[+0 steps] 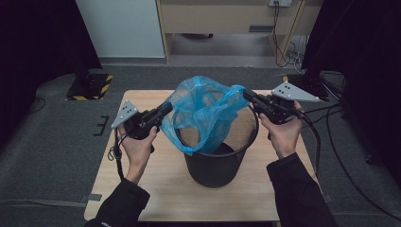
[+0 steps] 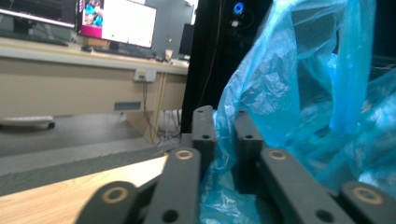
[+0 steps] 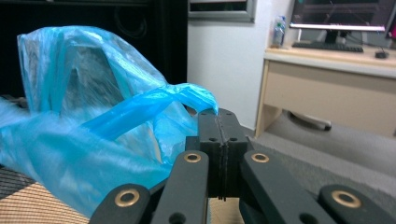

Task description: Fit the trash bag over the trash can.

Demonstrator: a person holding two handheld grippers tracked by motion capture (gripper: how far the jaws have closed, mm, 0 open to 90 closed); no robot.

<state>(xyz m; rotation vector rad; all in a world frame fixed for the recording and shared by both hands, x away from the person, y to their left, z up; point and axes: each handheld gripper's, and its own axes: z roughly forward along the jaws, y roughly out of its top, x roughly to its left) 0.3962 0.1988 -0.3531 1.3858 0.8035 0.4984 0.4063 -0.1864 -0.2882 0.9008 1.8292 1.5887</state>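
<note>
A black bin (image 1: 213,165) stands in the middle of a wooden table (image 1: 156,189). A thin blue plastic bag (image 1: 203,111) is spread above its mouth, with part of it hanging inside. My left gripper (image 1: 165,109) holds the bag's left edge. In the left gripper view the jaws (image 2: 224,116) stand close together with crumpled blue film (image 2: 280,93) caught between them. My right gripper (image 1: 247,96) holds the bag's right side. In the right gripper view the jaws (image 3: 218,114) meet flat, pinching a twisted strip of the bag (image 3: 93,140) at their tips.
The bin fills the table's centre, with bare wood in front and at both sides. On the floor, cables (image 1: 331,142) trail at the right and a black-and-yellow striped plate (image 1: 90,86) lies at the back left. A desk (image 1: 227,19) stands beyond the table.
</note>
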